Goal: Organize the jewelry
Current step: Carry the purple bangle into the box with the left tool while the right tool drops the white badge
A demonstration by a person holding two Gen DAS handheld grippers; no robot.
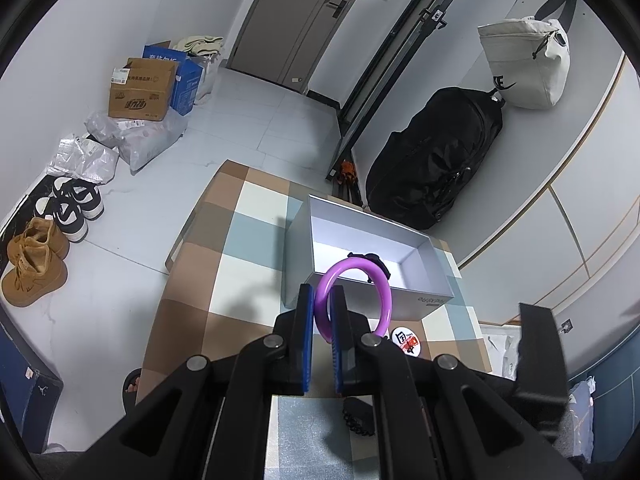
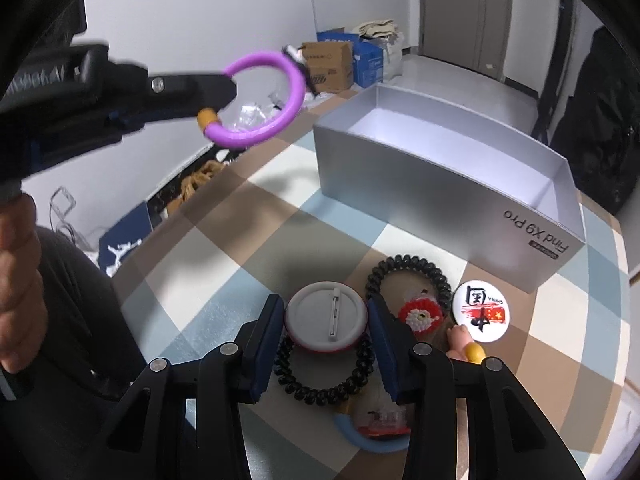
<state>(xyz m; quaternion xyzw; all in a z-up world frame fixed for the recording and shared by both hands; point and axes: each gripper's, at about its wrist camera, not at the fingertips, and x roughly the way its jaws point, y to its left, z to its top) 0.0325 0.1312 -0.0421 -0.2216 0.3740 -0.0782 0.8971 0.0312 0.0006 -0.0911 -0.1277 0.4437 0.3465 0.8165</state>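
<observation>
Left wrist view: the left gripper (image 1: pixel 323 312) pinches the purple ring (image 1: pixel 360 292) nearly closed, its loop standing upright, edge toward the open grey box (image 1: pixel 436 300).

Right wrist view: the right gripper (image 2: pixel 326 320), moderately open, flanks a round pin badge (image 2: pixel 326 320) lying back-up on the checkered tablecloth (image 2: pixel 224 264), touching neither finger clearly.

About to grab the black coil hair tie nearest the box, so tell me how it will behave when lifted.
The black coil hair tie will probably sag and stretch rather than hold its ring shape, since it is a loose spiral cord. It looks light for its size. Its coils may snag the crocheted charm lying against it, so the right gripper could drag that along.
</observation>
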